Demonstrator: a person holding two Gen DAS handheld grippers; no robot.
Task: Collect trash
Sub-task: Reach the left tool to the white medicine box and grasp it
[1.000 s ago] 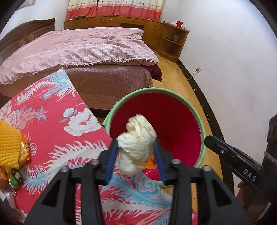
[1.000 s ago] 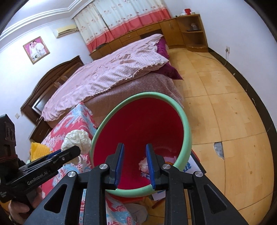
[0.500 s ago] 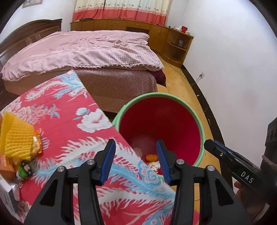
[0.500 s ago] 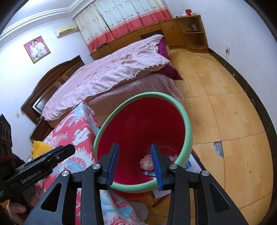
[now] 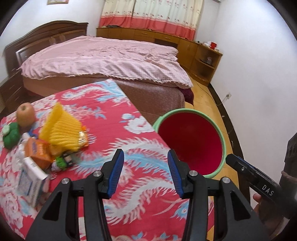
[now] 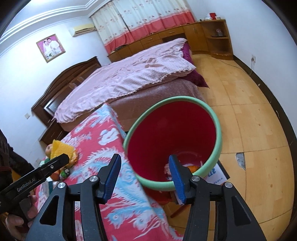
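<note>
Both sets of jaws are spread with nothing between them: left gripper [image 5: 143, 171] steady, right gripper [image 6: 144, 176] just been opening. Some trash already sits in the red bin [image 6: 172, 140]; the yellow net [image 5: 61, 129] and boxes wait on the cloth [image 5: 141, 148].

A: What lies past the jaws?
B: A bed [image 5: 104, 61] with a pink quilt [image 6: 128, 77], straight ahead.
A: And beyond it?
B: Curtains [image 5: 150, 16], wooden cabinets [image 6: 209, 37]; a framed photo [image 6: 50, 47] up left.
</note>
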